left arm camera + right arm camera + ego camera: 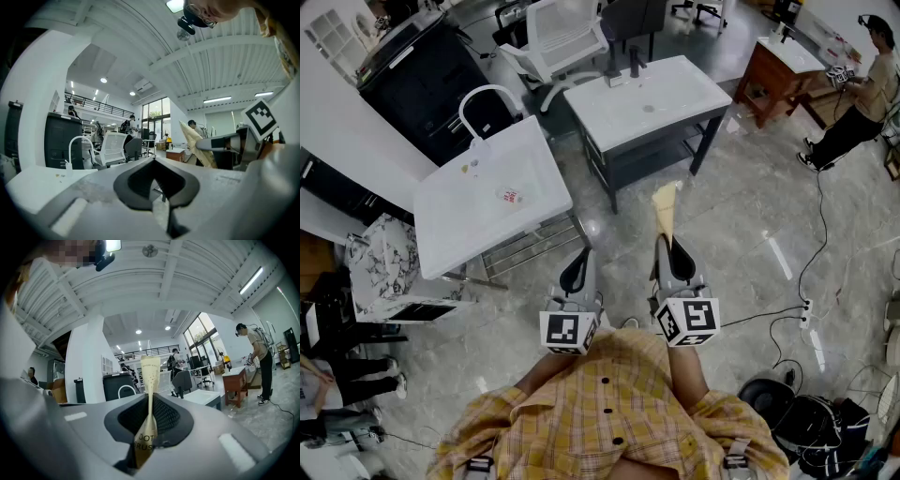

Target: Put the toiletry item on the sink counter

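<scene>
A flat cream toiletry packet (665, 208) with dark print sticks forward and upward out of my right gripper (667, 242), which is shut on its lower end. In the right gripper view the packet (150, 376) stands upright between the pads of that gripper (150, 401). My left gripper (584, 253) is level beside it, shut with nothing in it; its jaws (154, 160) meet at the tip. From the left gripper view the packet (199, 140) shows at the right. A white sink counter (459, 220) with an arched tap stands ahead left, and a second one (684, 94) on a dark frame ahead.
A wooden vanity (778, 75) and a person (862, 98) stand far right. White office chair (562, 37) and black cabinet (422, 75) are behind the counters. A marble-patterned box (380, 267) is at left. Cables (811, 244) and dark gear (806, 422) lie on the floor right.
</scene>
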The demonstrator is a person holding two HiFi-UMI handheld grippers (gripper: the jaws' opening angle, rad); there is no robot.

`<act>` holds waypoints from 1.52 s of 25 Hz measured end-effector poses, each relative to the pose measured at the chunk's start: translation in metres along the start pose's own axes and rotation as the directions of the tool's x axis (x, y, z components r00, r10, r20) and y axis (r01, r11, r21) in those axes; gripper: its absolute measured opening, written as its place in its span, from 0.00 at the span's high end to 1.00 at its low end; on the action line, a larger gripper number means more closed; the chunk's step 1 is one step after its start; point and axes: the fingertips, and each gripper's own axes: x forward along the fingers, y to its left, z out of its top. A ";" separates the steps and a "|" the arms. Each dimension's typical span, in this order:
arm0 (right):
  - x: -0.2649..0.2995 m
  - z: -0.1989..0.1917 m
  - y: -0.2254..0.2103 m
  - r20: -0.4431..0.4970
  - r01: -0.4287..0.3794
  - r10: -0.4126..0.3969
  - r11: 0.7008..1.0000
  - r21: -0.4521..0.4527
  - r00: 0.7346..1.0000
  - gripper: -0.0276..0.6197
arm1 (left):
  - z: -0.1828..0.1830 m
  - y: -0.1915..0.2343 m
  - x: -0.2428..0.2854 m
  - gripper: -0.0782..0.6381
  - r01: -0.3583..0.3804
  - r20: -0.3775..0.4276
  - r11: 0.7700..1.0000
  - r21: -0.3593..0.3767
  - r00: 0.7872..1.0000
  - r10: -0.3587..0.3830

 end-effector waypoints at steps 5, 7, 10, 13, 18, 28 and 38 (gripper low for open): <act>-0.010 -0.001 -0.006 -0.013 -0.004 0.004 1.000 0.028 1.000 0.91 | -0.002 -0.011 0.001 0.89 0.009 -0.012 1.000 -0.008 1.000 -0.009; -0.018 -0.001 -0.013 -0.013 0.002 -0.002 1.000 0.025 1.000 0.91 | -0.004 -0.021 0.003 0.89 0.022 -0.020 1.000 -0.007 1.000 -0.022; -0.029 -0.003 -0.028 -0.015 0.031 -0.031 0.999 0.015 0.999 0.91 | -0.011 -0.035 0.005 0.89 0.045 -0.038 0.999 -0.005 0.998 -0.045; -0.040 -0.005 -0.043 -0.016 0.064 -0.063 0.998 0.025 0.998 0.91 | -0.013 -0.046 0.006 0.89 0.059 -0.044 0.998 0.000 0.997 -0.059; -0.045 -0.011 -0.053 -0.025 0.088 -0.087 0.996 0.030 0.996 0.91 | -0.018 -0.054 0.016 0.89 0.092 -0.044 0.996 -0.012 0.995 -0.092; -0.034 0.001 -0.098 -0.044 0.146 -0.147 0.989 -0.020 0.988 0.91 | -0.017 -0.085 0.077 0.89 0.185 -0.024 0.980 -0.067 0.982 -0.187; 0.031 0.011 -0.173 -0.068 0.170 -0.172 0.985 -0.029 0.983 0.91 | -0.022 -0.096 0.188 0.89 0.226 -0.035 0.969 -0.100 0.973 -0.230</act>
